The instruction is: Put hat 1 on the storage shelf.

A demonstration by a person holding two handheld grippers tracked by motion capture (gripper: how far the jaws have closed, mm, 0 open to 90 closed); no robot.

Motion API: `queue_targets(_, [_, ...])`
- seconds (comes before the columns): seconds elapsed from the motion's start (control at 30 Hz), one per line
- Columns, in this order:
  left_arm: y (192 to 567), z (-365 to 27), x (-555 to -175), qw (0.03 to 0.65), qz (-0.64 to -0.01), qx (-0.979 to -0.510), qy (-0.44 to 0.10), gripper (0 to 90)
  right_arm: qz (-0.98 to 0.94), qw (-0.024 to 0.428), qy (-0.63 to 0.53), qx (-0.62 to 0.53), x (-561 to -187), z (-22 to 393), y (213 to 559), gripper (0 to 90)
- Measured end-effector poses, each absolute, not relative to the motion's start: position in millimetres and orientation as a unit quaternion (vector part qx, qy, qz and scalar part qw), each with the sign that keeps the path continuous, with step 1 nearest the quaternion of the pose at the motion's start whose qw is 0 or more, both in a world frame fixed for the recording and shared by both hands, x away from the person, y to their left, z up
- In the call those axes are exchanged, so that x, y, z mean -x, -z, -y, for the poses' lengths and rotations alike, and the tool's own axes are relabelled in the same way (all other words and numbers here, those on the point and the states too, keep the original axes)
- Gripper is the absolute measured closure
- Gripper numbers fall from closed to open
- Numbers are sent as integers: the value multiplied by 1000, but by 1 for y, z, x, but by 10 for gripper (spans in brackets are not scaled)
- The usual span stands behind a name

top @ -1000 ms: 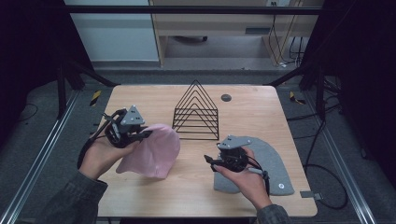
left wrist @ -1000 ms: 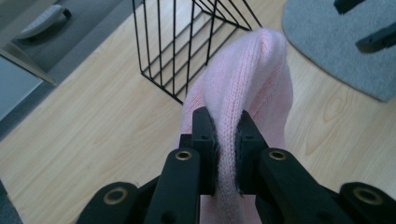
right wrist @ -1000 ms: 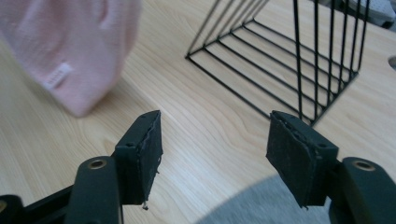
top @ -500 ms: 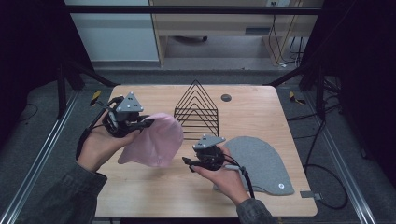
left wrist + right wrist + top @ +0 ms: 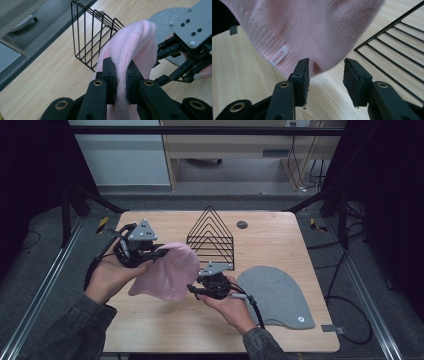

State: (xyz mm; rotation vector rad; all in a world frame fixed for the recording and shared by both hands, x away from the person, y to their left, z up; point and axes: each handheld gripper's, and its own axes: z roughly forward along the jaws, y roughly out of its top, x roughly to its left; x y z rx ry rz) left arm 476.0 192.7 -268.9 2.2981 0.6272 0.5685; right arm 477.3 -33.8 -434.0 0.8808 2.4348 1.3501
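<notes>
Dim, dark-edged high view with a softly lit table (image 5: pixel 280 245); brighter gripper views, blurred close up.

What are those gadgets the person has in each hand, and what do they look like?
Each hand carries a black linkage tool, the left gripper and the right gripper, topped by a grey three-cornered plate with screws. Two black fingers with brass-coloured pivot rings end in flat pads. Black cables trail back. The sleeves are dark grey-green.

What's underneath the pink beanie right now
The pink beanie hangs from the left gripper, lifted at that end. Below it is bare wooden table, and the right gripper reaches toward its lower edge. The tabletop beneath its far side is hidden.
</notes>
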Motion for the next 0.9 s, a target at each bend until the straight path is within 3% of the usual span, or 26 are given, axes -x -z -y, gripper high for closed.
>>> queue_targets(0.13, [269, -191, -475, 342, -240, -883, -216, 815, -831, 109, -459, -293, -478, 31, 435, 605])
queue_targets(0.33, [269, -189, -474, 347, -239, -882, -211, 814, -831, 103, -466, -285, -479, 32, 435, 780])
queue_targets(0.43, [269, -189, -474, 349, -237, -882, -210, 812, -829, 105, -470, -283, -479, 35, 433, 823])
queue_targets(0.67, [267, -193, -477, 357, -240, -877, -214, 805, -831, 116, -465, -284, -479, 50, 420, 835])
queue_targets(0.9, [253, -190, -490, 399, -243, -857, -219, 804, -831, 153, -456, -279, -485, 80, 378, 842])
